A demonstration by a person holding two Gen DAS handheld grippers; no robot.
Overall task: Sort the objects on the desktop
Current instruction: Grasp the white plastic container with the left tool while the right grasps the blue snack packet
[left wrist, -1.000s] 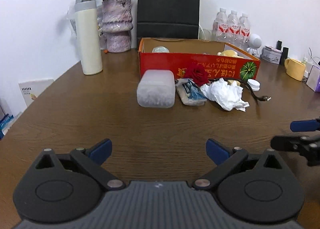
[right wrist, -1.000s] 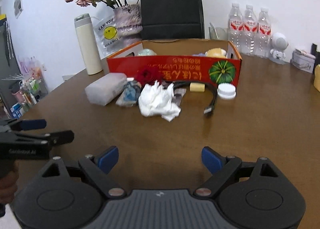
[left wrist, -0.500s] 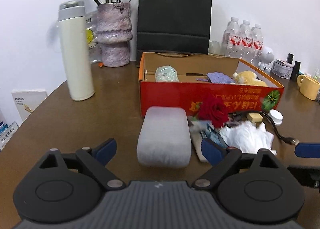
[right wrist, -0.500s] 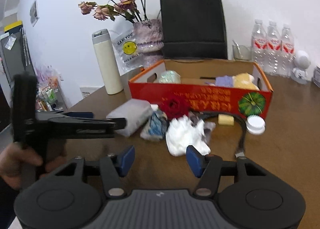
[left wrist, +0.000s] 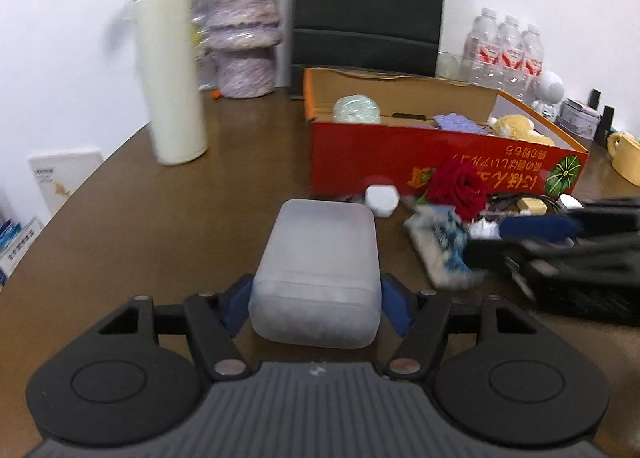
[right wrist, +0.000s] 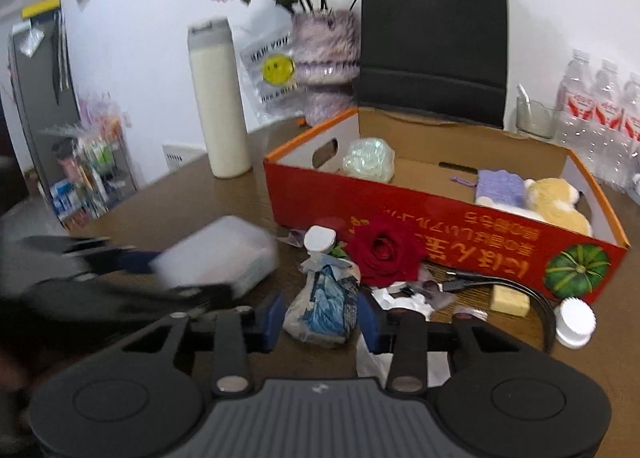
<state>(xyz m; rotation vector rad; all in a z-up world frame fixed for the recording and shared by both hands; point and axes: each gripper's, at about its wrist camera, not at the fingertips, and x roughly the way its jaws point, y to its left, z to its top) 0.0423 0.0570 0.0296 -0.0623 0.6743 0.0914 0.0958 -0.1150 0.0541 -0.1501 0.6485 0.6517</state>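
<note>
A translucent white plastic box (left wrist: 320, 250) lies on the brown table (left wrist: 140, 225). My left gripper (left wrist: 315, 308) straddles its near end, jaws closing, blue pads against both sides. A crumpled blue-and-white packet (right wrist: 324, 298) lies in front of a red rose (right wrist: 384, 250). My right gripper (right wrist: 321, 320) has it between its pads, which touch its sides as the jaws close. The right gripper (left wrist: 486, 238) shows blurred at the right of the left wrist view. Both objects rest on the table.
An open red cardboard box (right wrist: 400, 217) holding several items stands just behind. Crumpled tissue (right wrist: 400, 298), a black cable (right wrist: 520, 286), a white cap (right wrist: 576, 322) and a small white jar (left wrist: 382, 197) lie before it. A cream flask (left wrist: 172, 69), vase (left wrist: 244, 37), black bag (left wrist: 368, 1) and yellow mug (left wrist: 626, 153) stand around it.
Both grippers moved forward to the pile. The left one came around the translucent box and narrowed onto it. The right one narrowed around the blue-and-white packet.
</note>
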